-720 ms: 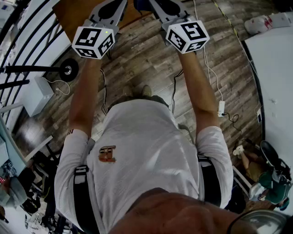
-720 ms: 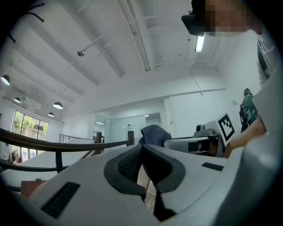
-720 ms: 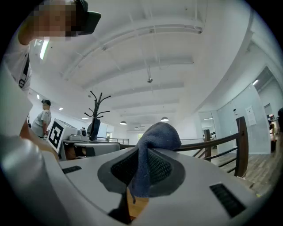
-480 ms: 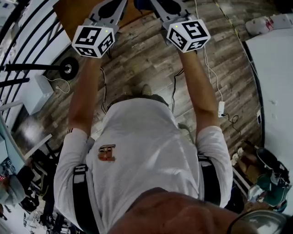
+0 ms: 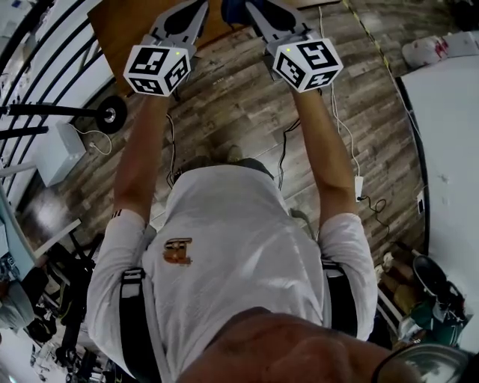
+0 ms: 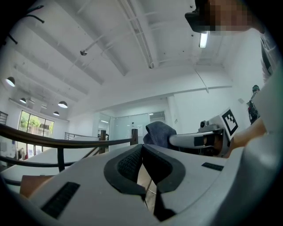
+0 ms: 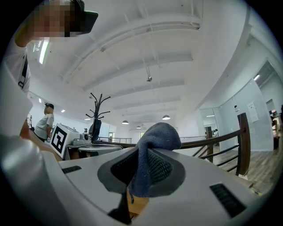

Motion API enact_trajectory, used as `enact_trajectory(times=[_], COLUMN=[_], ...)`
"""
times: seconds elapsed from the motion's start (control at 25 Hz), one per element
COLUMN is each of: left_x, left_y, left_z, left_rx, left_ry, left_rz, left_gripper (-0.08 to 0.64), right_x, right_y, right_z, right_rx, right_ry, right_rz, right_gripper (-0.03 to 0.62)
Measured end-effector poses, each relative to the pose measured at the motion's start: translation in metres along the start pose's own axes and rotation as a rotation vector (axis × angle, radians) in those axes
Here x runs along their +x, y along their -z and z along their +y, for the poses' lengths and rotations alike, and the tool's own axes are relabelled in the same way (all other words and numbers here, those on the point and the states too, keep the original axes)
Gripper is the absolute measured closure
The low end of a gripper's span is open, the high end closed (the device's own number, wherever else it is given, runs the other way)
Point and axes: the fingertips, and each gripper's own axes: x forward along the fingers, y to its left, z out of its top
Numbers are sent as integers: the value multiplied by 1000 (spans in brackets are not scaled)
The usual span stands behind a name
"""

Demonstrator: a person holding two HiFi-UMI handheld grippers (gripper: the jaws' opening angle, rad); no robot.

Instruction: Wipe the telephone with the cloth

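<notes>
No telephone shows in any view. Both grippers are held out in front of the person and point up and away. My right gripper (image 7: 140,164) is shut on a dark blue cloth (image 7: 153,143), which bunches up above the jaws. In the head view that cloth (image 5: 232,9) peeks out at the top edge by the right gripper (image 5: 251,9). My left gripper (image 6: 142,153) is shut with nothing between its pads. From the left gripper view the cloth (image 6: 158,131) and the right gripper (image 6: 201,139) appear to the right.
A brown wooden table (image 5: 123,26) lies under the grippers at the top of the head view. Wood flooring with cables (image 5: 340,112) runs below. A white table (image 5: 449,127) stands at the right, a black railing (image 6: 57,141) to the left.
Both grippers have drifted slightly right and up in the head view. Their jaws are unchanged, and the cloth stays in the right one.
</notes>
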Motion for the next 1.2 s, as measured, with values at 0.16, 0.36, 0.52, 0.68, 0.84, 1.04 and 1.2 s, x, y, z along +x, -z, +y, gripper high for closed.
enact_trajectory(times=[0.16,0.36,0.52,0.68,0.84,1.04,1.2], left_x=[15,14,28,49,83,128,165], left_y=[2,-3,-5,0,8,16,27], left_z=[-7,-17,-9,8,39,85,123], left_rx=[5,13,16,17,14,1,-3], left_ry=[-17,-28,-35,-39,-43,-51,-40], left_rz=[-2,-3,-8,-10,-24,-31,-12], left_gripper=[541,541,541,541,541,541,541], right_x=[-9,-22,-17,0,32,87,136], right_y=[-3,-9,-11,-6,3,10,15], right_z=[-18,-20,-33,-54,-83,-122,-154], right_rx=[-9,-11,-16,-13,-25,-45,-34], right_ry=[-7,-8,-7,-5,0,-9,-5], right_rz=[-9,-9,-12,-8,-3,17,27], right_gripper=[520,520,520,520,520,520,520])
